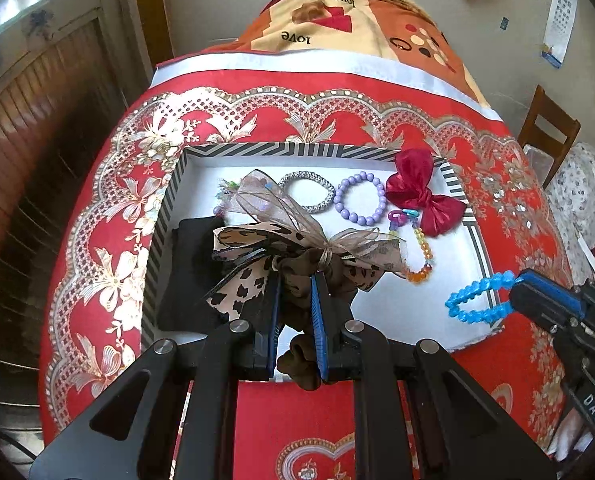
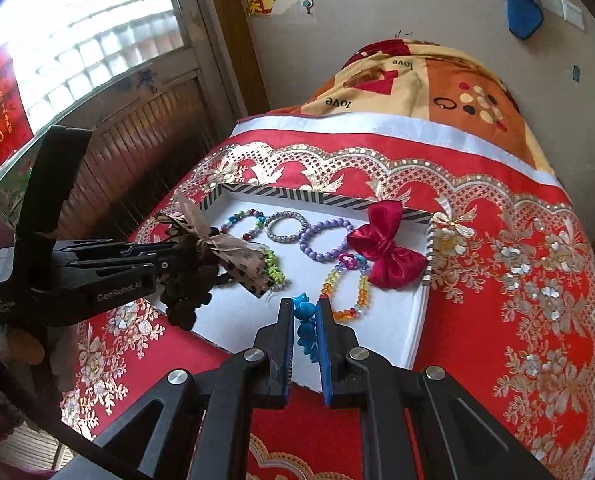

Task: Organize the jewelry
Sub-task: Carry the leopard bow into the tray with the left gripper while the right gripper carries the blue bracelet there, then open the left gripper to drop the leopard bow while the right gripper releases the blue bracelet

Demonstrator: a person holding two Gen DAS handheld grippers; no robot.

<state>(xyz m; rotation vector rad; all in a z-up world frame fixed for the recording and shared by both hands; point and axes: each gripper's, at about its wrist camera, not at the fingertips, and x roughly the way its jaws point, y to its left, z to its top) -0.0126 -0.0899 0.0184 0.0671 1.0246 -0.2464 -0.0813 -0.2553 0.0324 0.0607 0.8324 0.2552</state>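
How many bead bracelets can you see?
5: purple, rainbow, multicoloured and green in the tray; blue in the right gripper. The bow may hide more.

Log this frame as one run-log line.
left claw: shut on bow scrunchie | right claw: shut on blue bracelet | both over tray | red bow, purple bracelet in tray

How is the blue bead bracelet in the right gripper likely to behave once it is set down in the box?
The blue bead bracelet looks light and keeps its loop where it juts from the right gripper, so probably springy. Its knobbly beads should stop it rolling on the box floor.
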